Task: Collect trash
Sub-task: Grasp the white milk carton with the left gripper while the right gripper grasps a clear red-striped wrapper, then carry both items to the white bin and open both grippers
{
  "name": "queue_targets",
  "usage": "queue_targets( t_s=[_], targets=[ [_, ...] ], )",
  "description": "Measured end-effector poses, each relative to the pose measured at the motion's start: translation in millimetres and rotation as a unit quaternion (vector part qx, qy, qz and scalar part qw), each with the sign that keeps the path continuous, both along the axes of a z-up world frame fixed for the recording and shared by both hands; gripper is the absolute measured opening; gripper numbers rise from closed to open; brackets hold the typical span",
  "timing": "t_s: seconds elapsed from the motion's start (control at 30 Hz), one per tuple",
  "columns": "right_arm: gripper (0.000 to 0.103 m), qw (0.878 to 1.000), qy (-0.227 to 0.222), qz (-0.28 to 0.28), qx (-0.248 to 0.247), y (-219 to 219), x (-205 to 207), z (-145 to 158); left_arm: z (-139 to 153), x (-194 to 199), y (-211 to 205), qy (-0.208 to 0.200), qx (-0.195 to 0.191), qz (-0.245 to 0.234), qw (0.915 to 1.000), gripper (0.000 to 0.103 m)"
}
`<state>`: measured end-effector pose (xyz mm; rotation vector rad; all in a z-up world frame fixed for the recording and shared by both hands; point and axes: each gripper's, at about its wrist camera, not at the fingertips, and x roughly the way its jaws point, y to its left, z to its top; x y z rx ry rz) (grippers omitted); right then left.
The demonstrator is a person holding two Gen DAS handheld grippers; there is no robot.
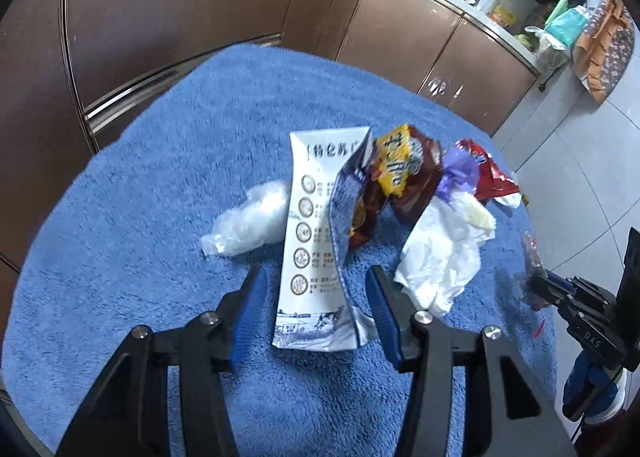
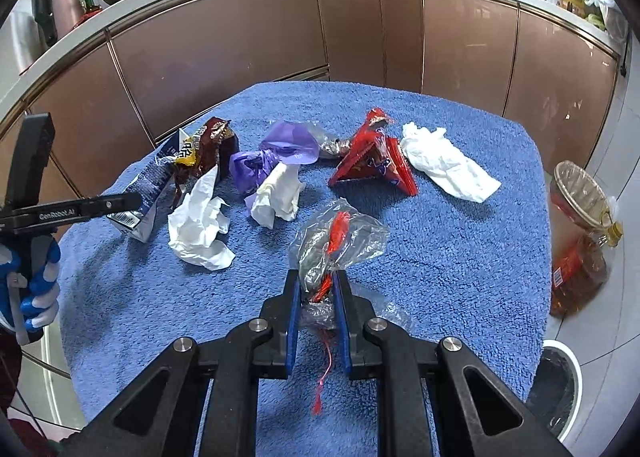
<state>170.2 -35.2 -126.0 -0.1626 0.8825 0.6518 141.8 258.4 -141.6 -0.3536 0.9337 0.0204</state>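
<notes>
Straddling a flattened white carton (image 1: 316, 241) on the blue-towelled worktop (image 1: 160, 185), the left gripper (image 1: 316, 297) stands released, fingers apart. The right gripper (image 2: 318, 293) pinches a clear wrapper (image 2: 336, 241) with red string.

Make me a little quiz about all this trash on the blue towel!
1. True or false: the right claw is pinching a clear wrapper with a red strip.
2. What lies between the left claw's open fingers, untouched? A) carton B) red bag C) tissue
3. Fill in: the trash lies on a blue ____.

Key: 1 true; 2 A; 3 towel.
</notes>
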Motion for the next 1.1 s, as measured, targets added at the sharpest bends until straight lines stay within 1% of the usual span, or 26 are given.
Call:
queue_targets(
  t_s=[0.13,0.2,0.23,0.33,0.6,0.7,0.8,0.97,1.1],
  targets=[
    [0.015,1.0,0.005,-0.003,0.002,-1,3,-6,-5,4,-1,0.006,-0.002,-0.002,1.0,0.048],
    [0.015,1.0,0.006,-0.005,0.002,-3,4,-8,-7,7,-2,0.008,-0.006,-0.004,0.9999,0.045],
    [0.015,1.0,0.008,-0.006,0.002,-4,5,-8,-8,9,-2,0.01,-0.008,-0.004,0.9999,0.041],
    [0.015,1.0,0.011,-0.006,0.003,-6,5,-10,-10,12,1,0.01,-0.015,-0.002,0.9998,0.036],
    [0.015,1.0,0.006,-0.008,0.003,-9,-2,-5,-5,-3,3,-0.004,-0.043,-0.004,0.9991,0.036],
    [0.015,1.0,0.0,-0.008,0.007,-11,-9,1,5,-15,4,-0.017,-0.05,-0.007,0.9986,0.036],
    [0.015,1.0,-0.008,-0.008,0.012,-12,-18,8,22,-29,7,-0.036,-0.053,-0.008,0.9979,0.036],
    [0.015,0.999,-0.026,-0.01,0.024,-18,-36,25,54,-50,9,-0.068,-0.041,-0.012,0.9967,0.036],
    [0.015,0.998,-0.046,-0.021,0.039,-29,-50,42,78,-60,-3,-0.09,-0.03,-0.027,0.9952,0.036]
  ],
)
